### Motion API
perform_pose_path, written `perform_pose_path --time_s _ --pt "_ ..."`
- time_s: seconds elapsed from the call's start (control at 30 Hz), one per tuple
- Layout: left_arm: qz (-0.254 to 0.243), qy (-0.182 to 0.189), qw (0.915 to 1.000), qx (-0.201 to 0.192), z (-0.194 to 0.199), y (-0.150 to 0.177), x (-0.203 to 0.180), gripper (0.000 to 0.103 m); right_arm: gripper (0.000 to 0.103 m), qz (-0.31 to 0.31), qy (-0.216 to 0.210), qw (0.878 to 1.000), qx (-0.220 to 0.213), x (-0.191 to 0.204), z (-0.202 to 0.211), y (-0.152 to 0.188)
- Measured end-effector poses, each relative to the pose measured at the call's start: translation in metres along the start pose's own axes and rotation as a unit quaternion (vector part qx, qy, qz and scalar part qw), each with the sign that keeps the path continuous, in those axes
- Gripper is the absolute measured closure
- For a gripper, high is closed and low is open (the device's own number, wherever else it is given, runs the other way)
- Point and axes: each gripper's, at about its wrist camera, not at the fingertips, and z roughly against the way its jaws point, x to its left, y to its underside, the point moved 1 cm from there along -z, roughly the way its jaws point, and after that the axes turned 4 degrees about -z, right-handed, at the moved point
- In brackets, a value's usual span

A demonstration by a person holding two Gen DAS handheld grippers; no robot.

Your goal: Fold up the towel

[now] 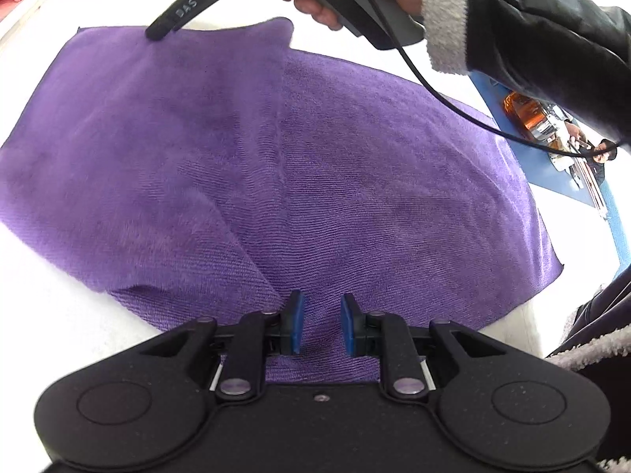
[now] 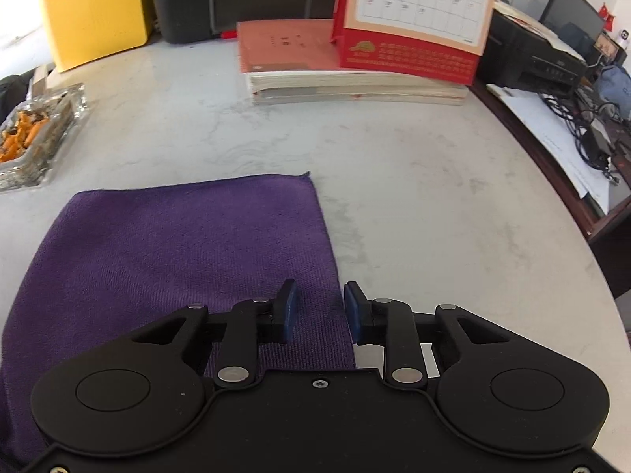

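A purple towel (image 1: 299, 165) lies on the white table, with one part folded over the rest along a seam down its middle. My left gripper (image 1: 322, 325) is at the towel's near edge. Its blue pads (image 1: 296, 323) stand narrowly apart with a gathered ridge of cloth pinched between them, and creases run toward them. In the right wrist view my right gripper (image 2: 320, 311) straddles the towel's (image 2: 177, 256) right edge near its corner. The left pad (image 2: 290, 309) rests on the cloth, the right pad on bare table, with a visible gap. From the left wrist view its finger (image 1: 157, 31) touches the far corner.
Behind the towel stand a stack of books (image 2: 347, 75) with a red desk calendar (image 2: 414, 12), a yellow box (image 2: 94, 8) and a black container (image 2: 181, 0). A glass ashtray (image 2: 35, 134) sits at the left. The table's edge (image 2: 552, 213) curves along the right, a printer beyond it.
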Motion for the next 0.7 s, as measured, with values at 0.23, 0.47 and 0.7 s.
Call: perform_pose_path --time_s 0.23,0.47,0.7 --pt "0.005 0.005 1.0 -0.001 -0.001 0.001 0.001 0.085 0.078 -0.005 0.049 0.999 -0.01 -0.024 -0.004 -0.004" --pt "0.007 0.012 0.9998 -0.011 -0.001 0.003 0.003 0.085 0.077 -0.103 0.083 0.99 -0.045 -0.062 0.066 0.026" --pt "0.005 -0.008 0.9998 -0.016 0.003 0.006 -0.003 0.084 0.076 -0.097 0.083 0.992 0.013 -0.028 0.097 0.085"
